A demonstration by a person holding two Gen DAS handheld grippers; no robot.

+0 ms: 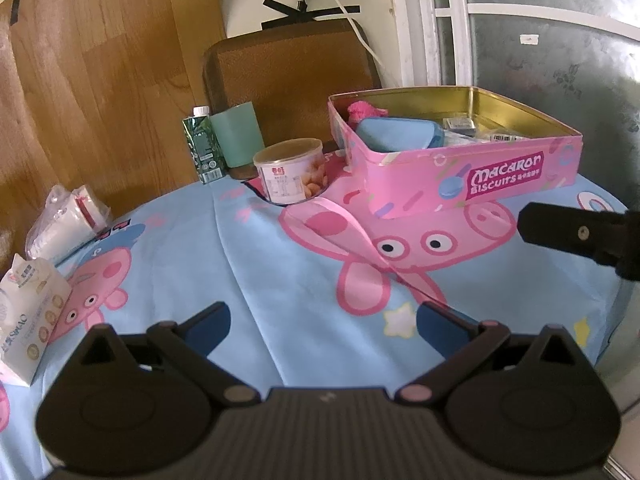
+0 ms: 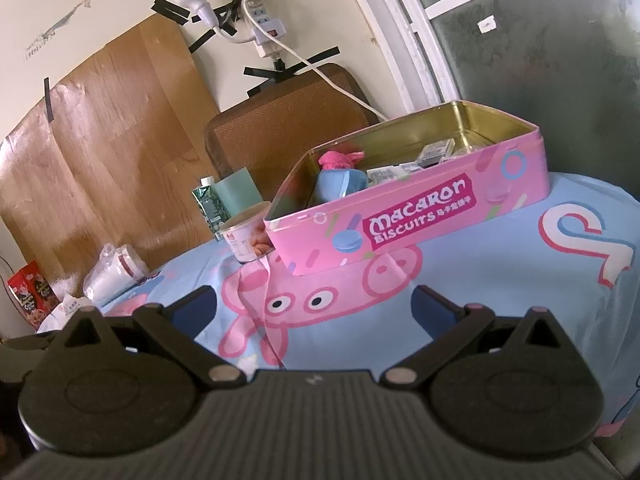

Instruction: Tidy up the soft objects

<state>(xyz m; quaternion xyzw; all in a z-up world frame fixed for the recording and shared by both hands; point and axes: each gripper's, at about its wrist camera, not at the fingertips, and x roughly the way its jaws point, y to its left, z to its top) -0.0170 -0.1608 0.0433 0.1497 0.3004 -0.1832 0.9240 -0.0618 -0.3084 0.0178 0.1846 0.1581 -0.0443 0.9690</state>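
Note:
A pink Macaron Biscuits tin [image 1: 472, 176] stands open on the blue cartoon cloth [image 1: 280, 280]; it also shows in the right wrist view [image 2: 420, 216]. Inside lie a pink fuzzy thing [image 1: 362, 112], a blue soft pouch [image 1: 396, 134] and some small packets [image 1: 496, 136]. In the right wrist view the pink thing [image 2: 336, 159] and blue pouch [image 2: 340, 184] sit at the tin's left end. My left gripper [image 1: 322, 322] is open and empty, above the cloth in front of the tin. My right gripper [image 2: 314, 306] is open and empty; part of it [image 1: 568, 232] shows at the right of the left wrist view.
A snack can [image 1: 290, 176], a green carton [image 1: 202, 148] and a teal cup [image 1: 236, 134] stand left of the tin. A plastic bag [image 1: 68, 220] and a tissue pack [image 1: 28, 312] lie at the left edge. A brown chair back [image 1: 292, 68] is behind the table.

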